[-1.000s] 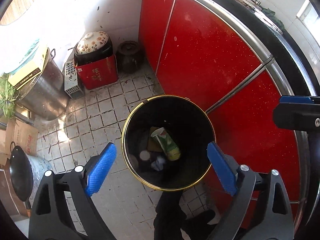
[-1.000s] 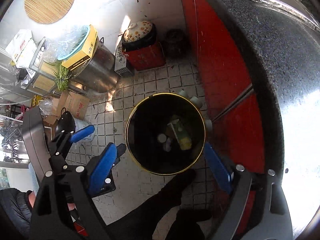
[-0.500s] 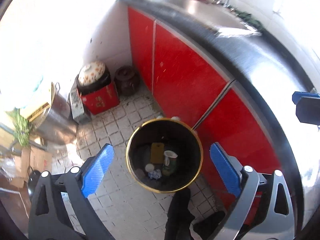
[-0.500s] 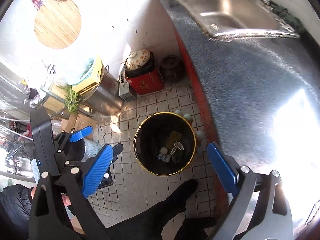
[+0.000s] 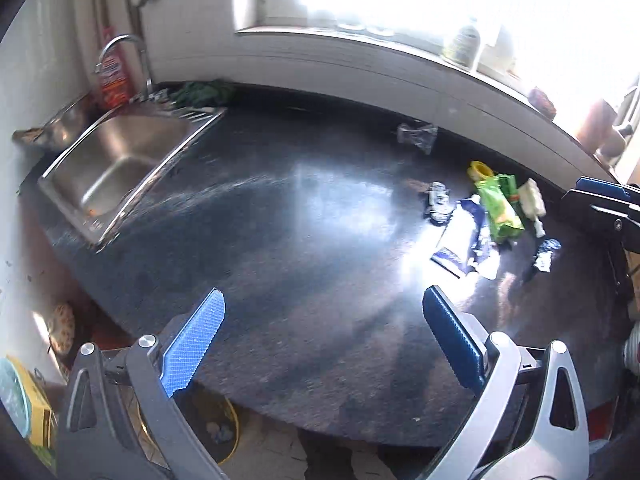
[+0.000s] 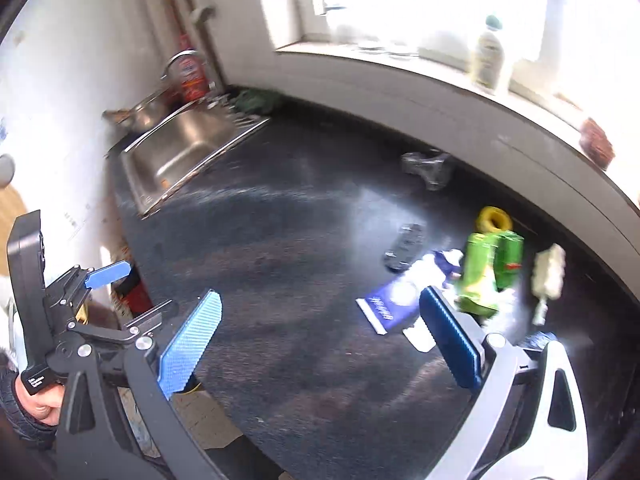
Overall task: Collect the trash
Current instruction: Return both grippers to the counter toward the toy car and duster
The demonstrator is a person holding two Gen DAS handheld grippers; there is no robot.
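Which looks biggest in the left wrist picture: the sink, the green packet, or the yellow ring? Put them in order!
Largest to smallest, as they look in that view:
1. sink
2. green packet
3. yellow ring
The ring lies a little farther back than the packet, but it looks clearly smaller.

Left gripper [image 5: 322,334] empty, jaws spread; wrappers [image 5: 486,216] on countertop [image 5: 288,240]

Bin [image 5: 224,436] mostly hidden behind left fingers [image 5: 192,344]; trash [image 6: 480,280] motion-blurred.

Crumpled green wrapper [image 5: 500,208] and blue-white packet [image 5: 464,240] lie touching on the dark counter [image 5: 300,240].
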